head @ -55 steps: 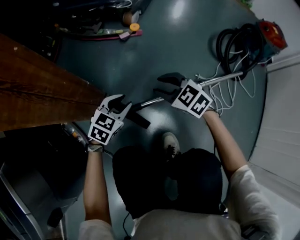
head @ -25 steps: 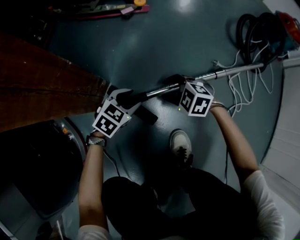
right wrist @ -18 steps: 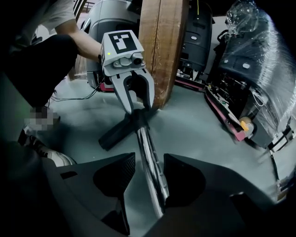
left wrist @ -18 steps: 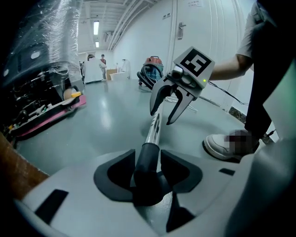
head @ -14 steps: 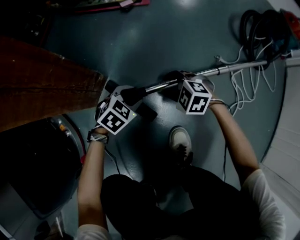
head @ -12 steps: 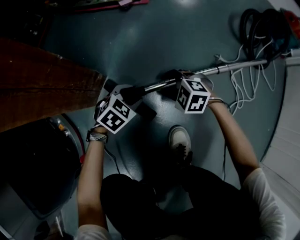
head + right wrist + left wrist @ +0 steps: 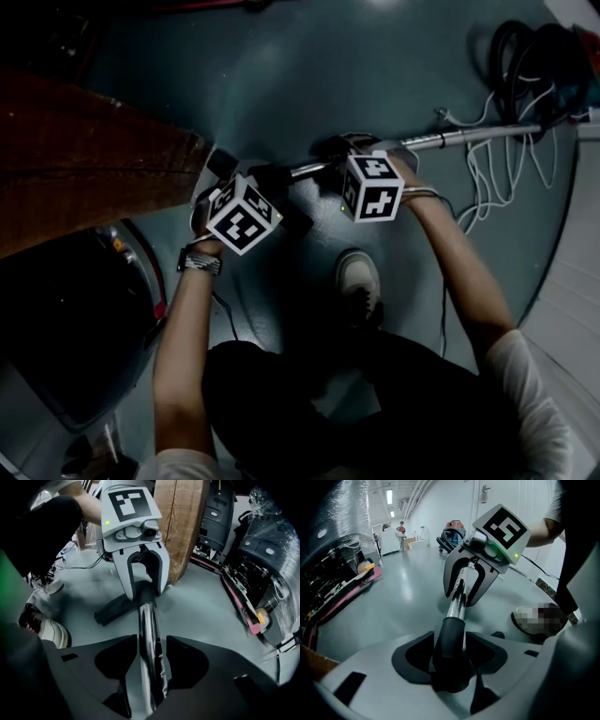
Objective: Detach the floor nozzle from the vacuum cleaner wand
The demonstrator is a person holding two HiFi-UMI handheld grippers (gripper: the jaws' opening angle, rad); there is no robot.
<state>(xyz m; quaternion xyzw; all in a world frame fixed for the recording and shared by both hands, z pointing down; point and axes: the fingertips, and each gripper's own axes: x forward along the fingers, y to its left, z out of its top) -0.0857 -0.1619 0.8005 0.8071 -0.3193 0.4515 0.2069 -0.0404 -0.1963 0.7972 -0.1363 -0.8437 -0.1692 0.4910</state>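
Grip seems best on the stiff nozzle neck [image 7: 450, 630], straddled by left gripper's [image 7: 451, 656] just-widened jaws, and the slick rigid wand [image 7: 147, 625], between right gripper's [image 7: 149, 660] unclamped jaws.

White short sleeves [image 7: 521, 373], dark trousers [image 7: 281, 394], pale shoe [image 7: 359, 279], wristband [image 7: 201, 263], black-and-white marker cubes [image 7: 244, 214]

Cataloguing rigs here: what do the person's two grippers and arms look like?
The left gripper is light grey with curved, forked jaws; the right gripper has the same shape in dark grey. Each carries a white cube with black square markers and a small green light. The person wears pale short sleeves and a metal band on the left wrist.
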